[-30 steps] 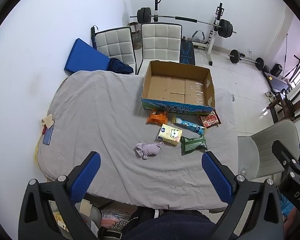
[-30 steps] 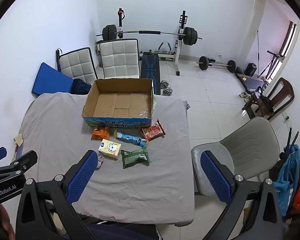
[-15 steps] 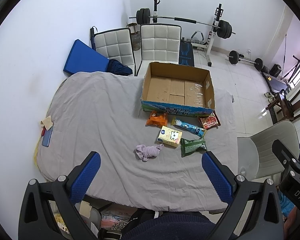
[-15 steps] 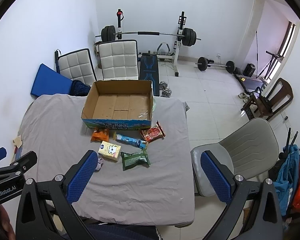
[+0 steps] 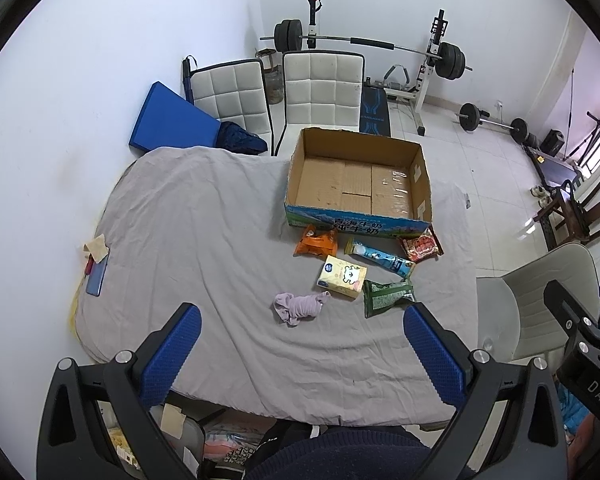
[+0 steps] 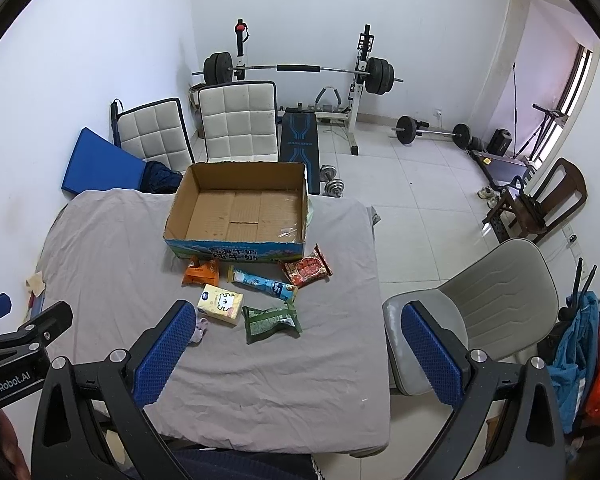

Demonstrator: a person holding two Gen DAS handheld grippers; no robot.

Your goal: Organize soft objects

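Observation:
An open, empty cardboard box (image 5: 360, 184) (image 6: 240, 212) stands on the grey-covered table (image 5: 204, 240). In front of it lie an orange packet (image 5: 316, 242), a long blue packet (image 5: 380, 257), a red packet (image 5: 421, 245), a yellow tissue pack (image 5: 342, 277), a green packet (image 5: 388, 297) and a crumpled lilac cloth (image 5: 300, 306). My left gripper (image 5: 300, 352) is open and empty, high above the table's near edge. My right gripper (image 6: 296, 348) is open and empty; its left finger hides most of the cloth (image 6: 200, 328).
Two white chairs (image 5: 276, 96) and a blue mat (image 5: 168, 124) stand behind the table. A grey chair (image 6: 480, 300) stands to its right. A phone and papers (image 5: 96, 264) lie at the table's left edge. A barbell rack (image 6: 300, 72) stands at the back wall.
Both views have shifted only slightly; the table scene sits a little lower in the right wrist view. Nothing on the table has moved, and both grippers stay open.

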